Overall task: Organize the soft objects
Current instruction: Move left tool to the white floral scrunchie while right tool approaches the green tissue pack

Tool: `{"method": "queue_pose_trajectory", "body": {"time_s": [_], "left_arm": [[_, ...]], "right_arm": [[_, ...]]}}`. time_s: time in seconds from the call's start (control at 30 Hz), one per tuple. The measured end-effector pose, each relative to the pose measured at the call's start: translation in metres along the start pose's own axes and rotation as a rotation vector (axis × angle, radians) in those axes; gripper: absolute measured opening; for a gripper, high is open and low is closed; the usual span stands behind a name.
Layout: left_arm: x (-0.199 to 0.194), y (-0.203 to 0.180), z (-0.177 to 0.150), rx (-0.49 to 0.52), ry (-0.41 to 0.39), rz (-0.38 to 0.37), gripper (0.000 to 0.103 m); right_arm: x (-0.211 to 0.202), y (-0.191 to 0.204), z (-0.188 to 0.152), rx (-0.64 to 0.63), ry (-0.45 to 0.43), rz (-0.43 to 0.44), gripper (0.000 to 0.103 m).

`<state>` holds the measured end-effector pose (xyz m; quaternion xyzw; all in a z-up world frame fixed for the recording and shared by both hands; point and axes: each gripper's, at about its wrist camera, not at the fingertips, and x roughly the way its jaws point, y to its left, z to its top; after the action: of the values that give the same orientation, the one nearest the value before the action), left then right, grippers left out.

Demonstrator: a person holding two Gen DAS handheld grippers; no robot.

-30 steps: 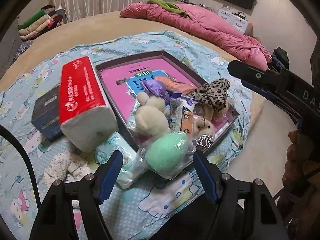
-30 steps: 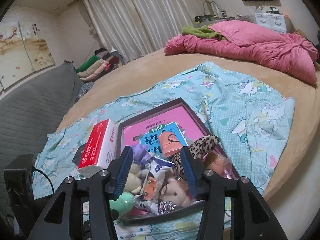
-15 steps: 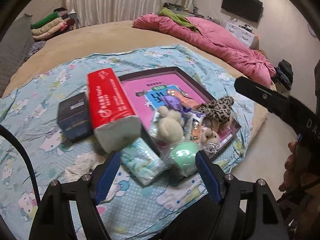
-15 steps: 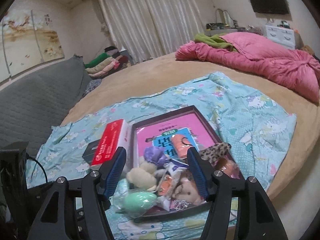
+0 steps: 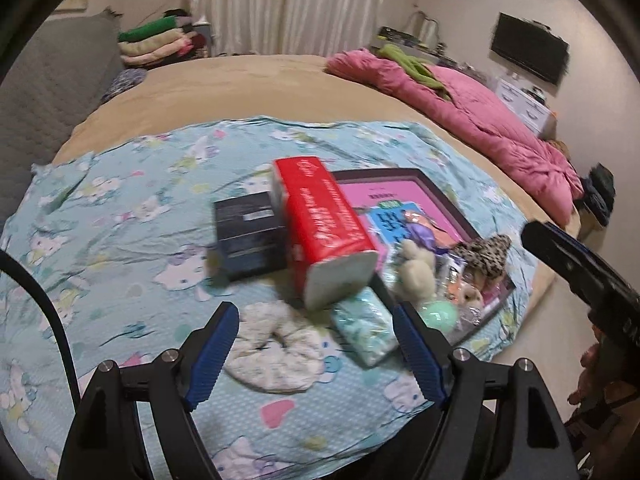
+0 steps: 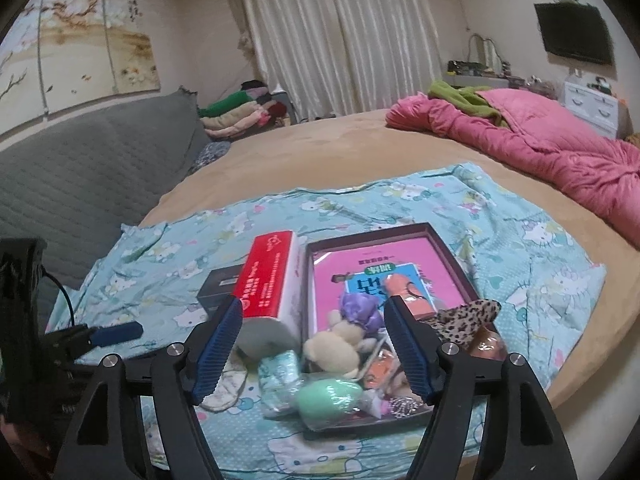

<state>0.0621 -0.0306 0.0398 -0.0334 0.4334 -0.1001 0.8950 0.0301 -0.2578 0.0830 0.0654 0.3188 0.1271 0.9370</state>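
Observation:
A dark-rimmed tray (image 5: 452,204) with a pink book lies on the blue cartoon-print sheet. Its near end holds a cream plush toy (image 5: 416,272), a purple soft thing (image 6: 360,310), a leopard-print scrunchie (image 5: 484,250) and a green egg-shaped sponge (image 5: 442,314) in clear wrap. A white scrunchie (image 5: 276,350) and a pale-green tissue pack (image 5: 366,328) lie on the sheet in front of my open, empty left gripper (image 5: 316,350). My right gripper (image 6: 312,350) is open and empty, held above the tray's near end; the cream plush (image 6: 340,344) shows between its fingers.
A red-and-white tissue pack (image 5: 324,232) stands beside the tray's left rim, with a dark box (image 5: 248,234) on its left. A pink quilt (image 6: 552,152) lies on the far right of the round bed. The bed edge (image 5: 548,280) drops off just right of the tray.
Both grippers have pulled back and risen. The left view has swung left: the green sponge that lay between its fingers is now off to the right, and the white scrunchie and tissue pack lie between them.

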Motion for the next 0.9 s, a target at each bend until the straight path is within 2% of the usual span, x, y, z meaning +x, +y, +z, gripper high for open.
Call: {"method": "queue_pose_trajectory", "body": {"time_s": [0.23,0.53,0.73,0.9], "left_arm": [[-0.008,0.034,-0.003,-0.068,0.002,0.033,0.079],[-0.014,0.057,-0.014,-0.101,0.011,0.074,0.079],[-0.004,0.068,-0.024,-0.119,0.039,0.078,0.079],[0.015,0.072,-0.034,-0.127,0.078,0.067,0.079]], "right_arm": [[0.0,0.031,-0.003,-0.102,0.015,0.027,0.076],[0.005,0.064,-0.014,-0.199,0.053,0.079,0.076],[0.024,0.091,-0.032,-0.312,0.123,0.098,0.076],[0.046,0.098,-0.048,-0.354,0.19,0.102,0.076]]}}
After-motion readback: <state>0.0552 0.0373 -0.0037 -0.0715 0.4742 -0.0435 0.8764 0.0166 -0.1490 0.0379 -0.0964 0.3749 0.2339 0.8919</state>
